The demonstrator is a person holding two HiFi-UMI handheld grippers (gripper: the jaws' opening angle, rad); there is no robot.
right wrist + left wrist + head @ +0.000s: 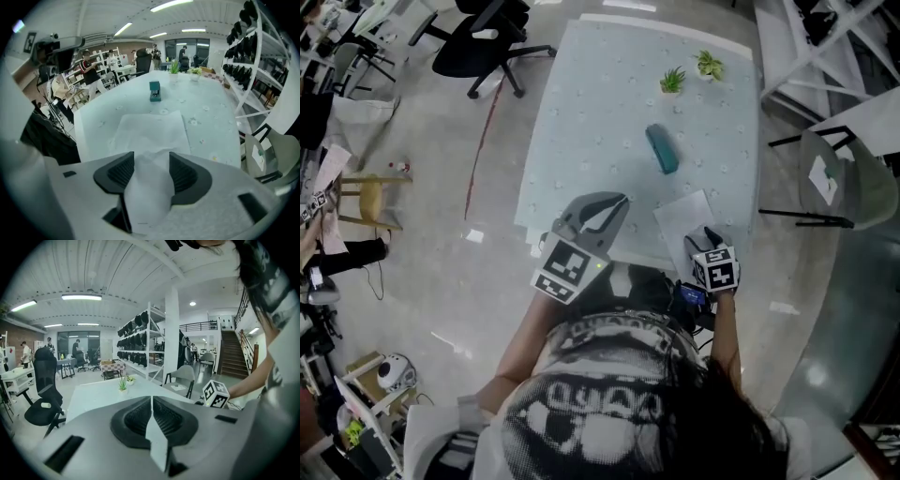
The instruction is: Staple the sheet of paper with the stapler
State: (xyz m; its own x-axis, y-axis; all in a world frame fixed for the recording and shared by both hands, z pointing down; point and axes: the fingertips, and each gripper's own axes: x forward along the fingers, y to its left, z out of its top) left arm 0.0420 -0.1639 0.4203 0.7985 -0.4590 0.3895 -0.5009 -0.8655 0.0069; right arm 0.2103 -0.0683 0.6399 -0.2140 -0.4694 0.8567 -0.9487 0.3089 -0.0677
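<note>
A teal stapler (662, 148) (154, 91) lies near the middle of the pale table (581, 112). A white sheet of paper (682, 217) (150, 129) rests at the table's near edge, to the right. My right gripper (706, 234) (151, 157) points steeply down at the sheet's near edge. It is open, and the rumpled paper edge lies loose between its jaws. My left gripper (622, 199) (151, 400) hovers over the near edge to the left of the sheet, its jaws together with nothing seen in them. The stapler sits well beyond both grippers.
Two small potted plants (672, 81) (709, 65) stand at the table's far end. A grey chair (844, 183) holding a paper is to the right of the table, and black office chairs (483, 42) are at the far left. Shelving (262, 70) lines the right side.
</note>
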